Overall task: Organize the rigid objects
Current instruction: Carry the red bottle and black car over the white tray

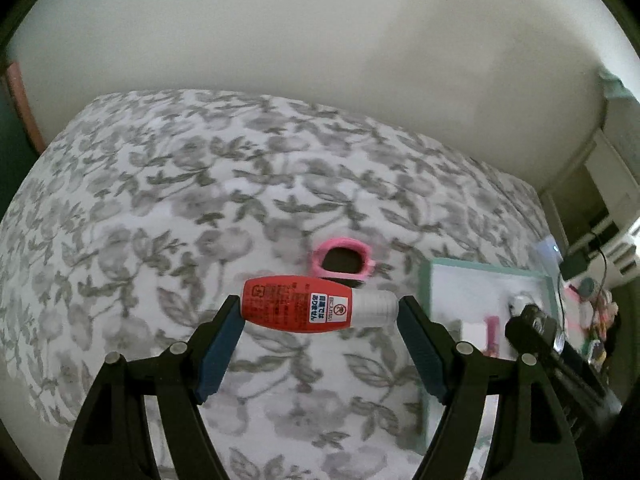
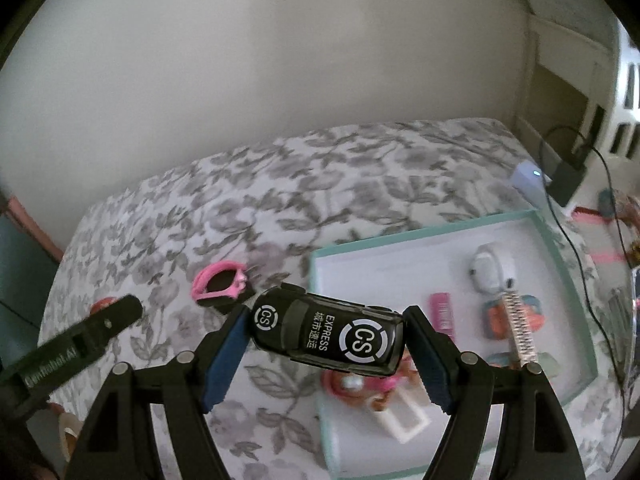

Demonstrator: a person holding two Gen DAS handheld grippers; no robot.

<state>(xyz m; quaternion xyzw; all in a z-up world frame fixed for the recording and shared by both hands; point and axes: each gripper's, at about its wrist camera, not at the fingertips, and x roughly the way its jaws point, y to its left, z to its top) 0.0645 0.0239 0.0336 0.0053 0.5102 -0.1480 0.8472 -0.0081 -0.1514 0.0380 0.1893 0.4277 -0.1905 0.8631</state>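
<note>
My left gripper (image 1: 319,312) is shut on a red bottle with a white cap (image 1: 304,309), held end to end above the floral bedspread (image 1: 168,208). My right gripper (image 2: 325,340) is shut on a black toy car marked "CS EXPRESS" (image 2: 326,334), held over the left edge of a teal-rimmed tray (image 2: 316,276). The tray holds a white case (image 2: 492,270), a pink item (image 2: 442,314), a brush (image 2: 520,330) and other small toys. Pink-framed goggles (image 2: 220,282) lie on the bed left of the tray; they also show in the left wrist view (image 1: 342,260).
The left gripper's arm (image 2: 76,346) reaches in at lower left of the right wrist view. The tray (image 1: 424,320) sits right of the left gripper. A white device (image 2: 530,182), a black charger and cables (image 2: 568,176) lie past the bed's right edge. A wall stands behind the bed.
</note>
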